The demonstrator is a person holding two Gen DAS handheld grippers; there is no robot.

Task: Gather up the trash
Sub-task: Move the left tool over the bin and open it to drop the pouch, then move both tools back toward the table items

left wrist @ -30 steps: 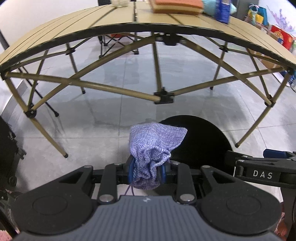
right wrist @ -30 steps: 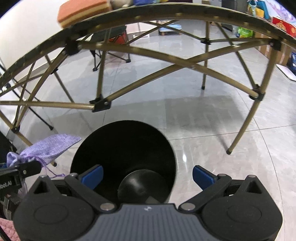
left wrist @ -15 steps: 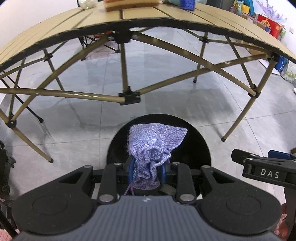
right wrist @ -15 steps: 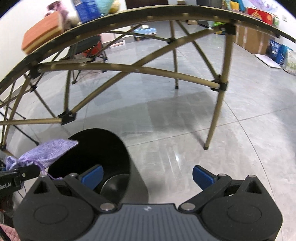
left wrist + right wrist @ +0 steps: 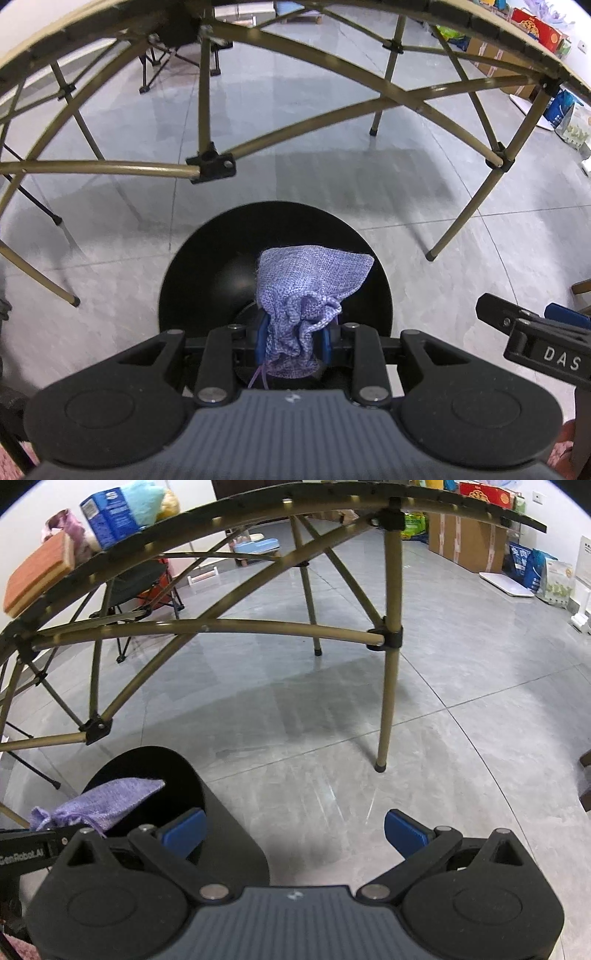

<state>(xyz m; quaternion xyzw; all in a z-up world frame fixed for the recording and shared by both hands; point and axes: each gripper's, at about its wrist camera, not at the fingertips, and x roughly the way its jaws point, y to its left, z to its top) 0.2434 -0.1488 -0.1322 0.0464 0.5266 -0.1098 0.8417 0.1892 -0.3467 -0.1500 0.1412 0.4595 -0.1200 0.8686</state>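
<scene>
My left gripper [image 5: 294,341] is shut on a small purple woven drawstring pouch [image 5: 306,291], gripped at its gathered neck. The pouch hangs directly over the open mouth of a round black trash bin [image 5: 207,280] on the floor. In the right wrist view the same pouch [image 5: 107,806] sticks out over the black bin [image 5: 221,834] at lower left. My right gripper [image 5: 293,830] is open with nothing between its blue pads, above bare floor to the right of the bin. Its black finger [image 5: 535,336] shows at the right edge of the left wrist view.
A folding table [image 5: 258,509] with tan cross-braced legs [image 5: 388,686] stands over the floor just behind the bin. On it lie a sponge [image 5: 37,572], a blue carton [image 5: 110,517] and other items. Cardboard boxes and bags [image 5: 535,568] line the far right wall.
Both grippers have shifted sideways; the bin now sits squarely under the left gripper's pouch and has slid to the lower left of the right view. The grip on the pouch is unchanged.
</scene>
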